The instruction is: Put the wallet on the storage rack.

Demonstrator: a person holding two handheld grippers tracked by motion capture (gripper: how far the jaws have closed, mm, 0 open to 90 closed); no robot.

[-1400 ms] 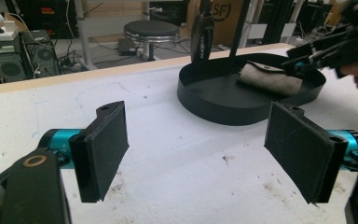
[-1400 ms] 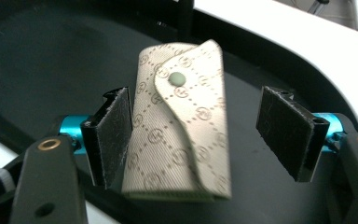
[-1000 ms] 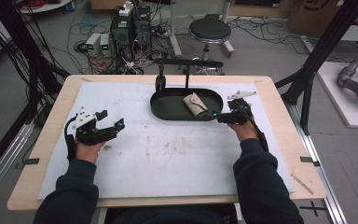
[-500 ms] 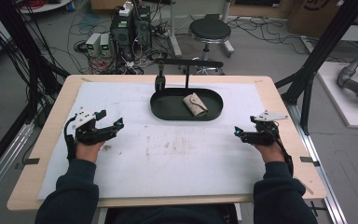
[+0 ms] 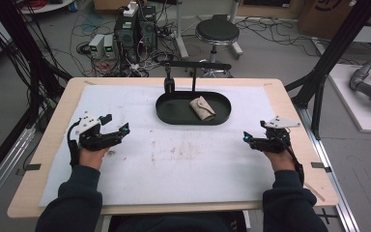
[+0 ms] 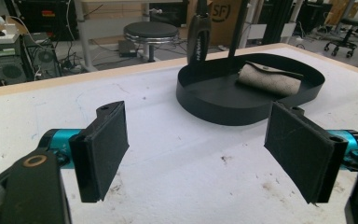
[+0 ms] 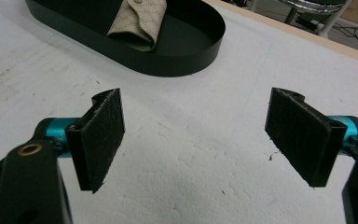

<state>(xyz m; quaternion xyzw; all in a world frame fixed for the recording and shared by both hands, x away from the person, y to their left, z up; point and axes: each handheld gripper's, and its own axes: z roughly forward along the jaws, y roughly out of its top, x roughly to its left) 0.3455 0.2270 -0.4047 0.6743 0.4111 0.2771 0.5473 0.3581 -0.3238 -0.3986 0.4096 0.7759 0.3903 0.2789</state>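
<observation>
A beige folded pouch [image 5: 202,108] lies in the right half of a black oval tray [image 5: 174,116] at the table's far middle. The left gripper view has the tray [image 6: 223,109] and pouch [image 6: 270,80] ahead to the right; the right gripper view has the tray [image 7: 186,60] and pouch [image 7: 140,23] at upper left. My left gripper [image 5: 121,131] rests open on the white mat at the left, its pads [image 6: 105,149] wide apart and empty. My right gripper [image 5: 247,140] rests open at the right, pads [image 7: 100,137] apart with nothing between them.
A black stand with a horizontal bar [image 5: 195,66] rises behind the tray. The stained white mat [image 5: 183,164] covers the wooden table [image 5: 290,96]. A stool [image 5: 217,31], computers and cables sit on the floor beyond the table.
My right gripper has pulled back from the tray, where the pouch stays, to the table's right side and settled there. The left gripper has stayed in place.
</observation>
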